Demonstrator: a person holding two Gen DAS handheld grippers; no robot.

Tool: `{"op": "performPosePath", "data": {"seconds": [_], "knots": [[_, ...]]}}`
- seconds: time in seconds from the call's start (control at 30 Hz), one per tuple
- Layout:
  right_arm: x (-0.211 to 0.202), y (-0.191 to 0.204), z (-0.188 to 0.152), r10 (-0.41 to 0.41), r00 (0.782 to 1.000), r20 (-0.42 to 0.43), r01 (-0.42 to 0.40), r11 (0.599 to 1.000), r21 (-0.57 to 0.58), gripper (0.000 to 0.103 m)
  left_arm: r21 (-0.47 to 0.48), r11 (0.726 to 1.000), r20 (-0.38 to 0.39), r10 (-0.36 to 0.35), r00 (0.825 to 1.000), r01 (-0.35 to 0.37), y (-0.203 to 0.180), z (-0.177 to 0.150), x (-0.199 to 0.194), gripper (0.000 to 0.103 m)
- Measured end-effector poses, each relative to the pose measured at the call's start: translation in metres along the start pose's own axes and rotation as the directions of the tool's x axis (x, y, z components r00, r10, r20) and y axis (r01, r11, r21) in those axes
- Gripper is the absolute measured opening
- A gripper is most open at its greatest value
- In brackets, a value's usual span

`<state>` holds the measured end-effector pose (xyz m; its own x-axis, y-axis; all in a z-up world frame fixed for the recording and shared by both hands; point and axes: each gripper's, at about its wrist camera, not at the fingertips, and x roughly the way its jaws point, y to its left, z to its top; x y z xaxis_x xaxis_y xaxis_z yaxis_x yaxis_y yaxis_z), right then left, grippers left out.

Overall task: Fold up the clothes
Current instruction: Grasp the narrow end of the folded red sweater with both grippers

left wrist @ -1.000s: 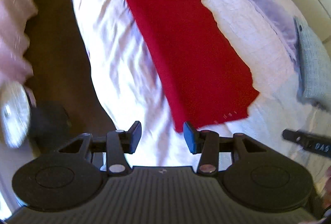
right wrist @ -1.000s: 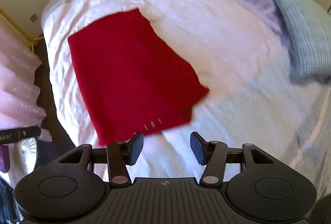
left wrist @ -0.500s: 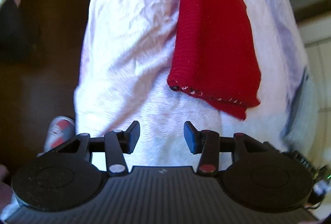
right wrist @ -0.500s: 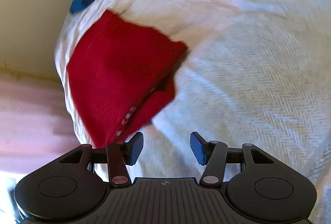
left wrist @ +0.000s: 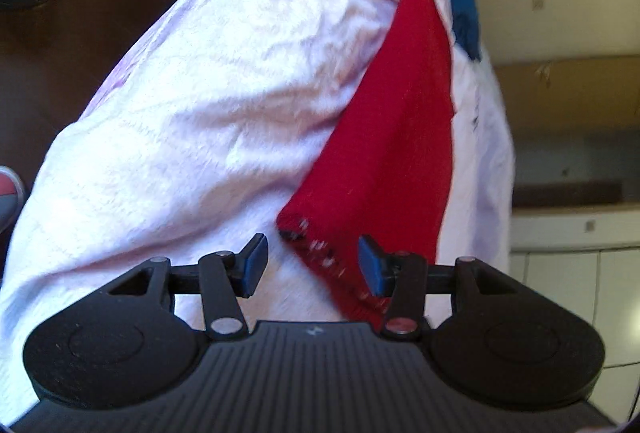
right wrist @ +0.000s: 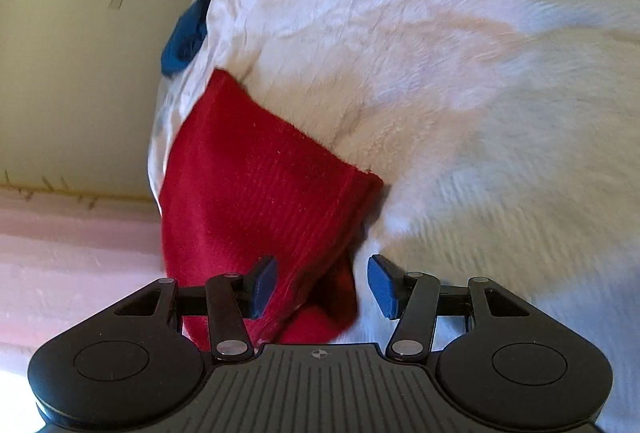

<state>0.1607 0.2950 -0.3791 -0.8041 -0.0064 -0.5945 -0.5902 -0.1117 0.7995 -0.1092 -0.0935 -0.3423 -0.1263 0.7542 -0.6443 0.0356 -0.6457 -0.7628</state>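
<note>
Left wrist view looks down along the left gripper (left wrist: 310,265) at a bed covered by a wrinkled white bedspread (left wrist: 208,105). A folded red garment (left wrist: 392,153) lies as a long strip on the bedspread, running from the near edge of the bed toward its far end. The garment's near end, a hem with small white stitches, sits between the two blue pads. The jaws are opening and neither pad presses on the cloth, though the right-hand pad is just beside the hem. Beyond the garment's far end a crumpled blue cloth (left wrist: 464,17) lies near the far edge of the bed. Dark floor (left wrist: 80,13) shows past the bed on the left of the picture, with a small red and grey thing (left wrist: 8,193) at the picture's edge that is too cut off to name. Pale wall and cabinet fronts (left wrist: 568,273) stand past the bed on the right of the picture.

From the right wrist view, the right gripper (right wrist: 322,285) also stands with jaws apart over the garment's (right wrist: 256,201) other near corner, where the folded layers gape slightly. Its left-hand pad overlaps the red cloth in the picture; the right-hand pad is over bare bedspread (right wrist: 460,53); whether either touches I cannot tell. The blue cloth (right wrist: 186,37) lies at the bed's far edge against a yellowish wall (right wrist: 72,73). Pink fabric (right wrist: 60,253) fills the lower left of the picture beside the bed.
</note>
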Motion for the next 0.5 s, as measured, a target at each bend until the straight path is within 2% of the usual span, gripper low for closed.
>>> {"op": "performPosePath", "data": {"seconds": [0.17,0.33,0.43,0.47,0.5], "knots": [[0.021,-0.011,0.009,0.080,0.997,-0.013,-0.080,0.997,0.009,0.054,0.129,0.991,0.036,0.022,0.999,-0.026,-0.002,0.014,0.007,0.046],[0.035,-0.016,0.015,0.151,0.988,-0.023,-0.151,0.988,-0.013,0.054,0.288,0.957,-0.013,-0.045,0.999,0.046,-0.008,0.023,0.029,0.047],[0.039,-0.014,0.016,0.166,0.985,-0.035,-0.168,0.985,-0.038,0.053,0.307,0.947,-0.053,-0.082,0.995,0.094,-0.009,0.022,0.042,0.045],[0.040,-0.013,0.016,0.172,0.984,-0.038,-0.174,0.984,-0.045,0.050,0.311,0.944,-0.063,-0.096,0.993,0.111,-0.009,0.022,0.045,0.040],[0.041,-0.013,0.017,0.162,0.986,-0.039,-0.164,0.985,-0.056,0.023,0.315,0.941,-0.074,-0.109,0.991,0.127,-0.008,0.022,0.048,0.021]]}}
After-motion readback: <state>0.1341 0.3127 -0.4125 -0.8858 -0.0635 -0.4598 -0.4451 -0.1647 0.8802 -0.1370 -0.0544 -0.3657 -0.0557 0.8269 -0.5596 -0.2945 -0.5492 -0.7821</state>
